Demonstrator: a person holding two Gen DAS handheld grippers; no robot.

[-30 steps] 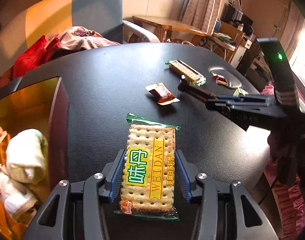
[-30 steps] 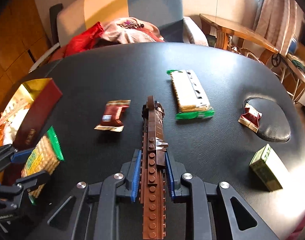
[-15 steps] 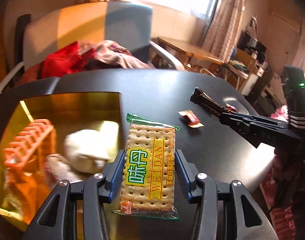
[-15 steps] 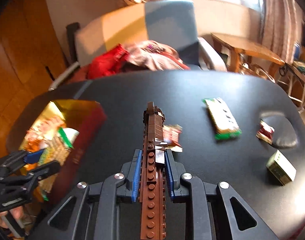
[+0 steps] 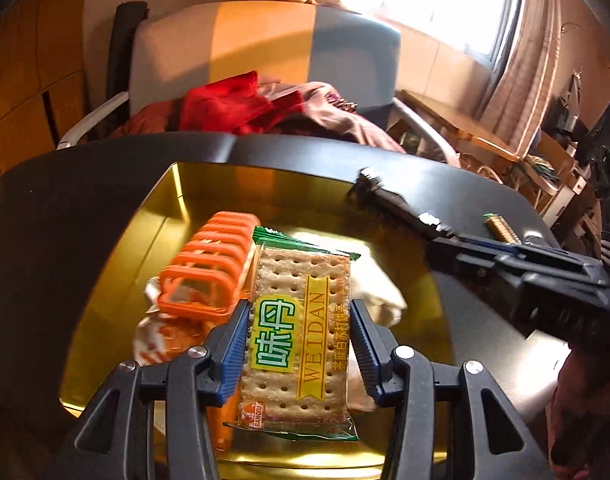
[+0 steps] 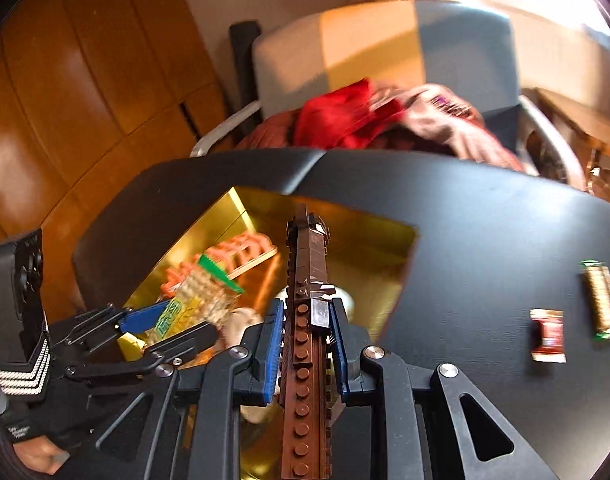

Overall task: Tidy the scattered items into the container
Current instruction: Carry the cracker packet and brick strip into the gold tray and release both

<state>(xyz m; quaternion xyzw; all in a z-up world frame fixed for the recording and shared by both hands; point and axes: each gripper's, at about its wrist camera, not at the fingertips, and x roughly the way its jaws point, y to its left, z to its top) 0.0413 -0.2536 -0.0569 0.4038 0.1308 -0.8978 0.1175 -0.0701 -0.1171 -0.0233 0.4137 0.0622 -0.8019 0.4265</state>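
My left gripper [image 5: 299, 344] is shut on a cracker packet [image 5: 301, 336] with a green-edged wrapper, held above the gold-lined box [image 5: 177, 188]. The box holds an orange plastic rack [image 5: 209, 264] and pale wrapped items. My right gripper [image 6: 305, 344] is shut on a long brown brick-built piece [image 6: 307, 320], whose tip reaches over the same box [image 6: 369, 248]. In the right wrist view the left gripper [image 6: 169, 328] and its cracker packet [image 6: 193, 300] hover over the box's near left part. From the left wrist view the brown piece [image 5: 397, 208] crosses the box's right rim.
On the black table [image 6: 485, 240], right of the box, lie a small red-brown sachet [image 6: 548, 334] and a second cracker packet [image 6: 603, 300]. A chair [image 5: 265, 52] piled with red and pink clothes stands behind the table. A gloved hand [image 6: 21, 412] holds the left gripper.
Both grippers have swung left from over the open table to above the gold box, carrying the cracker packet and the brown brick piece. The box now fills the middle of both views.
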